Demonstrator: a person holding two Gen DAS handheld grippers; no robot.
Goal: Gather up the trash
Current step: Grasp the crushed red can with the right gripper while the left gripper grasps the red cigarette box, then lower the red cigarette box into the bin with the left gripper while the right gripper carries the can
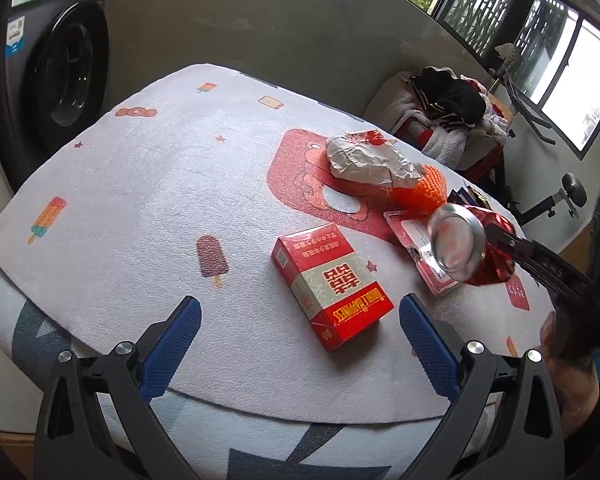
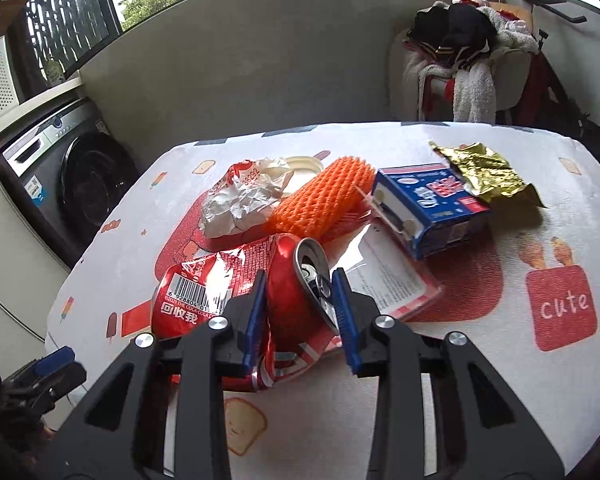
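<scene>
My right gripper (image 2: 300, 292) is shut on a crushed red cola can (image 2: 204, 296) and holds it above the table; the can also shows in the left wrist view (image 1: 466, 246), with the right gripper's fingers (image 1: 540, 260) on it. My left gripper (image 1: 300, 320) is open and empty, just in front of a red cigarette pack (image 1: 332, 280). A crumpled white wrapper (image 2: 244, 200) (image 1: 368, 158), orange foam net (image 2: 324, 200) (image 1: 420, 192), blue carton (image 2: 428, 208), gold foil wrapper (image 2: 484, 176) and flat red-edged card (image 2: 396, 276) (image 1: 416, 248) lie on the table.
The table has a white cover with printed pictures (image 1: 160, 184) (image 2: 500, 360). A washing machine (image 1: 56, 76) (image 2: 76, 184) stands to the left. A chair piled with clothes (image 2: 468, 64) (image 1: 452, 116) stands behind the table.
</scene>
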